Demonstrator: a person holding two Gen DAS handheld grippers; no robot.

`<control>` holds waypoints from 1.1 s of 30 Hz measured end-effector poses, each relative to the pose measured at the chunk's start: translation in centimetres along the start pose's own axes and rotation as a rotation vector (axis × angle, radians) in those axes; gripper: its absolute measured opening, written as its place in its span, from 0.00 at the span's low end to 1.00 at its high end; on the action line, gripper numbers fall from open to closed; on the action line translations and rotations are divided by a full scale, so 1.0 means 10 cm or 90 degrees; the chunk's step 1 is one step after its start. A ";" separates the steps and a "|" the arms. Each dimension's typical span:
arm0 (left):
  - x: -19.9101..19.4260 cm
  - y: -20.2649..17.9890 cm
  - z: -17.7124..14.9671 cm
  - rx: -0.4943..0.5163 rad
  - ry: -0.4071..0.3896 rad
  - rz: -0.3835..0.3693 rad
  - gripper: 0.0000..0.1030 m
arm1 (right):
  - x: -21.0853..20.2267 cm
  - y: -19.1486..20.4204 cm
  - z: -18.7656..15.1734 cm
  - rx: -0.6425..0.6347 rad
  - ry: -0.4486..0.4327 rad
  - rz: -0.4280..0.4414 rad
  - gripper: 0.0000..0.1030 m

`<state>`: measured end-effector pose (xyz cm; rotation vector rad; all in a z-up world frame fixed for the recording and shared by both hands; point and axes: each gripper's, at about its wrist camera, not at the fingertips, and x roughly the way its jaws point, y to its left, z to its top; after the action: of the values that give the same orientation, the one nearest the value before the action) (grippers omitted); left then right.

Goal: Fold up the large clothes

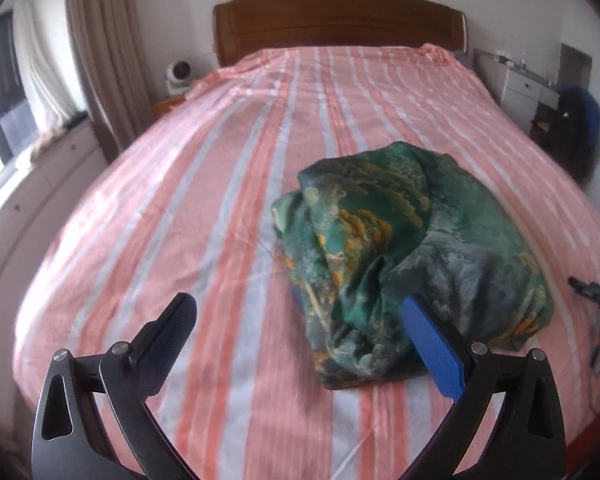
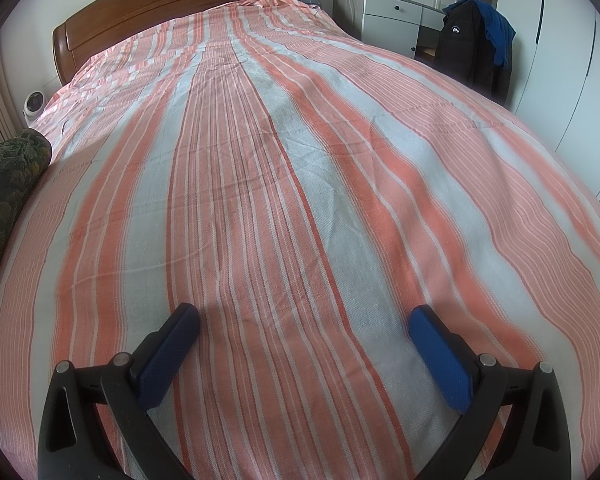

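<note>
Both my left tongs (image 1: 298, 312) and right tongs (image 2: 304, 322) stand wide open and hold nothing, above the striped bed (image 1: 220, 168). From the left tongs, the crumpled green garment (image 1: 412, 256) lies on the bed at 1 o'clock, near the right finger.

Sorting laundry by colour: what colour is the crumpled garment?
Green garment with orange-yellow print; clearest in left wrist view.

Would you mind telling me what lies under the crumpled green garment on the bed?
The green garment rests on the pink-and-grey striped bedspread, which shows all around it. Whatever sits directly beneath the heap, or is wrapped within its folds, is covered and cannot be seen.
</note>
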<state>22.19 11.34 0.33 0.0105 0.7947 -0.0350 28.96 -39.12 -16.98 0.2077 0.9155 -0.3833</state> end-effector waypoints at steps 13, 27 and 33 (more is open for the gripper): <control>0.56 0.33 0.07 -0.200 0.074 -0.379 0.99 | -0.33 0.07 -0.04 -0.060 0.028 0.119 1.00; 1.59 -0.14 -0.34 -0.087 0.212 -0.239 1.00 | -0.65 1.62 -0.11 0.045 0.213 0.675 1.00; 1.71 -0.09 -0.37 -0.118 0.245 -0.281 1.00 | -0.36 2.38 -0.11 0.035 0.290 0.740 1.00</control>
<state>31.47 10.07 -14.47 -0.3431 1.1699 -0.3858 35.89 -16.20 -14.46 0.8443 1.0705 0.7453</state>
